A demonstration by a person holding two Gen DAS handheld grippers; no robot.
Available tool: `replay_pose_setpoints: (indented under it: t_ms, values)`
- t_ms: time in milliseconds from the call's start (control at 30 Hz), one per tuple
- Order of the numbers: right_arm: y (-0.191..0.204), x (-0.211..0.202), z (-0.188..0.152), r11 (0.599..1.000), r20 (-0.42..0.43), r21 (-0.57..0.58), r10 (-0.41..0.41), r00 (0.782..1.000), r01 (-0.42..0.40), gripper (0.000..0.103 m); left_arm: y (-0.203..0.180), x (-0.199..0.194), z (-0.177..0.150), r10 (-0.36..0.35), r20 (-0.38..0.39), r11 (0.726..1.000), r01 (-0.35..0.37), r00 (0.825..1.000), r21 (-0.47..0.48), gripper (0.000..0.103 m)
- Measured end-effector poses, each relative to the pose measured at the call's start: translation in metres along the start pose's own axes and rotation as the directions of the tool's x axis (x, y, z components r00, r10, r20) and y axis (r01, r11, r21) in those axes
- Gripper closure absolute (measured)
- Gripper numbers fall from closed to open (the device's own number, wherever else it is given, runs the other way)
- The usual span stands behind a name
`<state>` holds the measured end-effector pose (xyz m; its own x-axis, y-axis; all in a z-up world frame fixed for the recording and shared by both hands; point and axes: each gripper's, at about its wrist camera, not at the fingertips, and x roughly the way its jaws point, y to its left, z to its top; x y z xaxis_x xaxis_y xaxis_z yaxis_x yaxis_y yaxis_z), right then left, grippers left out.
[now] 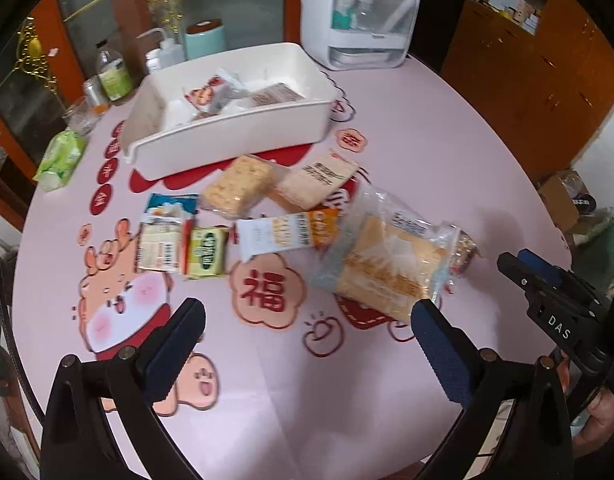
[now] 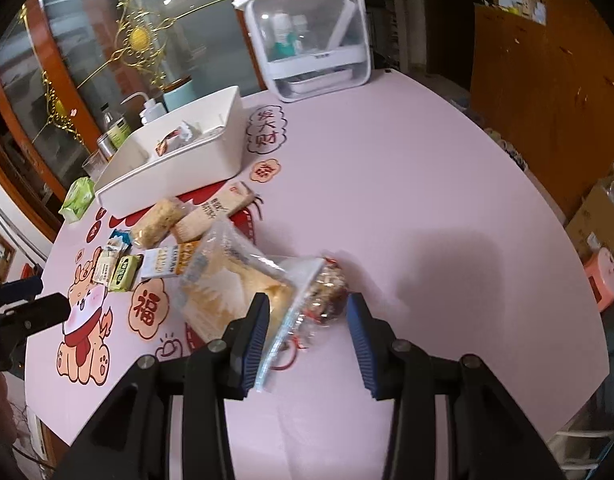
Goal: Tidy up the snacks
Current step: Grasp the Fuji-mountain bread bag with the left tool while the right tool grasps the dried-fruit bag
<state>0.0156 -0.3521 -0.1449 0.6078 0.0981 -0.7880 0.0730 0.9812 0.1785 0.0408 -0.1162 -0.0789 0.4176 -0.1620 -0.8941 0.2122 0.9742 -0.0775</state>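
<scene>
A white bin (image 1: 231,136) at the table's back holds a few snack packets (image 1: 211,94); it also shows in the right wrist view (image 2: 175,178). Several snacks lie before it: a rice cracker pack (image 1: 239,184), a beige bar (image 1: 317,178), an orange-white packet (image 1: 287,234), a green packet (image 1: 207,252), a bread bag (image 1: 387,260) and a clear bag of mixed candy (image 2: 327,300). My left gripper (image 1: 307,324) is open and empty, near the bread bag. My right gripper (image 2: 307,316) is open, its jaws on either side of the candy bag, apart from it.
A white lidded organizer (image 1: 359,16) stands at the back. Bottles, a jar and a teal canister (image 1: 205,40) crowd the back left, with a green tissue pack (image 1: 61,160) beside them. The pink table's (image 2: 427,200) right half is bare. Wooden cabinets stand beyond it.
</scene>
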Motion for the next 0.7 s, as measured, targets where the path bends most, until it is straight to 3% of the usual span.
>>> replay_pose_setpoints:
  t_ms: [433, 700]
  values:
    - [-0.022, 0.044, -0.001, 0.998, -0.079, 0.060, 0.010, 0.997, -0.005, 0.062, -0.024, 0.046, 0.013, -0.056, -0.086, 0.995, 0.063, 0.995, 0.077, 0.001]
    - [-0.018, 0.076, 0.002, 0.999, -0.143, 0.047, 0.011, 0.990, -0.004, 0.062, -0.018, 0.105, 0.024, -0.105, -0.193, 0.990, 0.122, 0.975, 0.077, 0.001]
